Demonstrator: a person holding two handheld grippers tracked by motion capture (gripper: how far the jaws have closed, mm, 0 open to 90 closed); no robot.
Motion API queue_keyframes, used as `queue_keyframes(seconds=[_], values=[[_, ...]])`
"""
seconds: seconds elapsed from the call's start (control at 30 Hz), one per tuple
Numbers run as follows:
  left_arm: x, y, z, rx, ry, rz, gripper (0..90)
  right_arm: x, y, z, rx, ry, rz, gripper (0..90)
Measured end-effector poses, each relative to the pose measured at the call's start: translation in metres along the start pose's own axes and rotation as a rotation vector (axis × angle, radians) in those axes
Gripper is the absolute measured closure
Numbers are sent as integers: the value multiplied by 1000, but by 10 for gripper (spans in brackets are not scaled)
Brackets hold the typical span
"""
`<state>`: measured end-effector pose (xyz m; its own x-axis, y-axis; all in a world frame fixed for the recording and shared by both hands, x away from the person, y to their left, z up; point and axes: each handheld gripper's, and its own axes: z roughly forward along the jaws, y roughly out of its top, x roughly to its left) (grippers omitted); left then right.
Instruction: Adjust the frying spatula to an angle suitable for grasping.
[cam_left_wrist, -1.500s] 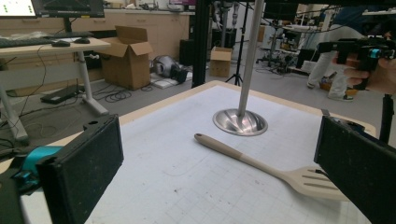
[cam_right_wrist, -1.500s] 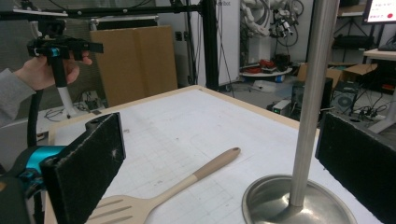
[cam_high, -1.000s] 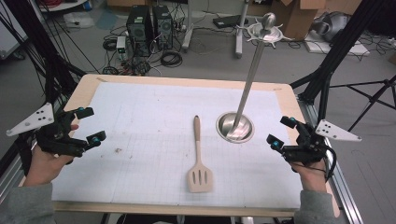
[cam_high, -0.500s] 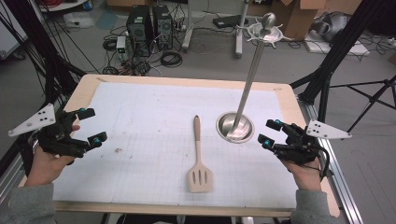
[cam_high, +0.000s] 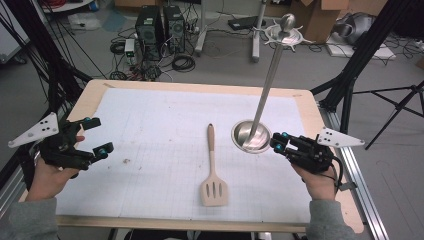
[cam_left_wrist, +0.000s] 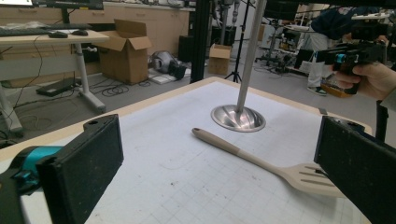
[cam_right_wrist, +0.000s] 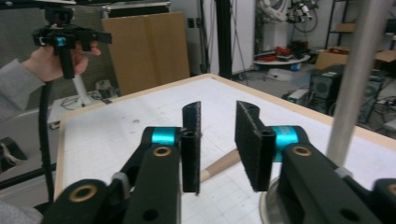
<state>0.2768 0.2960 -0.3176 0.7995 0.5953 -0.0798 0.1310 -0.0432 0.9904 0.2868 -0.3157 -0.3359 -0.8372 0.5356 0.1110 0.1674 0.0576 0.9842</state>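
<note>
A wooden slotted spatula (cam_high: 212, 165) lies flat mid-table, handle pointing away from me. Right of it stands a metal stand, its round base (cam_high: 251, 136) on the mat and a pole (cam_high: 270, 80) rising from it. My right gripper (cam_high: 279, 141) hovers just right of that base; its jaws have just been closing and now stand a narrow gap apart with nothing between them (cam_right_wrist: 218, 135). Past them I see the spatula handle (cam_right_wrist: 222, 165). My left gripper (cam_high: 98, 135) is held wide open above the table's left edge, empty (cam_left_wrist: 219, 154), facing the spatula (cam_left_wrist: 243, 154) and the base (cam_left_wrist: 238, 117).
A white gridded mat (cam_high: 165, 120) covers the wooden table (cam_high: 90, 95). Black tripod legs (cam_high: 350, 85) stand off the right side and computer towers with cables (cam_high: 157, 25) sit on the floor beyond the far edge.
My right gripper has shifted left toward the stand's base and its jaws have narrowed from wide apart to a small gap. The left gripper and the spatula have stayed put.
</note>
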Motion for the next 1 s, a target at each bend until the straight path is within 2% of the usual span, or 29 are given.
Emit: queue_keyframes(seconds=[0.1,0.3,0.57,0.87,1.0], values=[[0,0,1,3,-3,1,17,0,-2,8,16,10,-16,798],[0,-2,2,9,-3,-2,17,0,-6,18,37,21,-11,893],[1,-5,2,19,1,-8,18,-2,-9,32,71,31,-2,895],[0,-7,-3,12,9,-12,18,2,-11,56,106,55,-71,896],[1,-8,-4,14,12,-13,18,3,-12,65,124,72,-78,896]])
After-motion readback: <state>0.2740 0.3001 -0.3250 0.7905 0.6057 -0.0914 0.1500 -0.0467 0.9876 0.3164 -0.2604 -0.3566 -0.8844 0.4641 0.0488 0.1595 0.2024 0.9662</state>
